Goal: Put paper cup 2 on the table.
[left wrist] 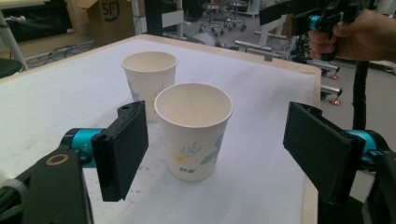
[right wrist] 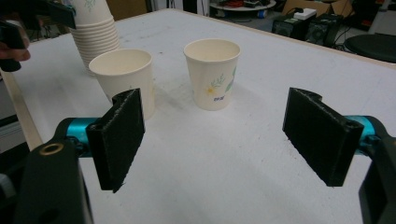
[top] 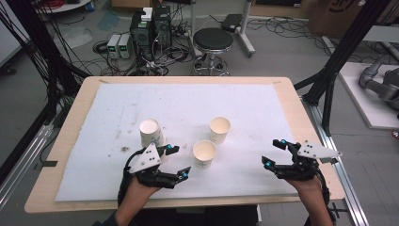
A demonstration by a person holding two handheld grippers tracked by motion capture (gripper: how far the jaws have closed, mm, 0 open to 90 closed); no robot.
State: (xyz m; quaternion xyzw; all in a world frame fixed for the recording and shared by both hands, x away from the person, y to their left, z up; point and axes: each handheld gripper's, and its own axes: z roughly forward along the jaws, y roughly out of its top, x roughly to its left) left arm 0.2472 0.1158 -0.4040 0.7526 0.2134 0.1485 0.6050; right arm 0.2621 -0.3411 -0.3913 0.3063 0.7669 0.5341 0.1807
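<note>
Room, far side: cables and grey power boxes (top: 119, 45) lie on the concrete floor beside a black round stool (top: 213, 40).
Surface: a wooden table (top: 66, 141) is covered by a white foam sheet (top: 188, 101), speckled with dark marks at its left.
Stack of paper cups (top: 151, 133): stands upright on the sheet's left half, just beyond the left gripper.
Left gripper (top: 177, 162): jaws apart with nothing between the pads; it points toward the near single cup.
Near paper cup (top: 204, 154): upright, floral print, just right of the left gripper's tips.
Far paper cup (top: 219, 129): upright, just behind and right of the near one.
Right gripper (top: 274, 153): jaws wide apart, empty, over bare sheet well right of the cups.
</note>
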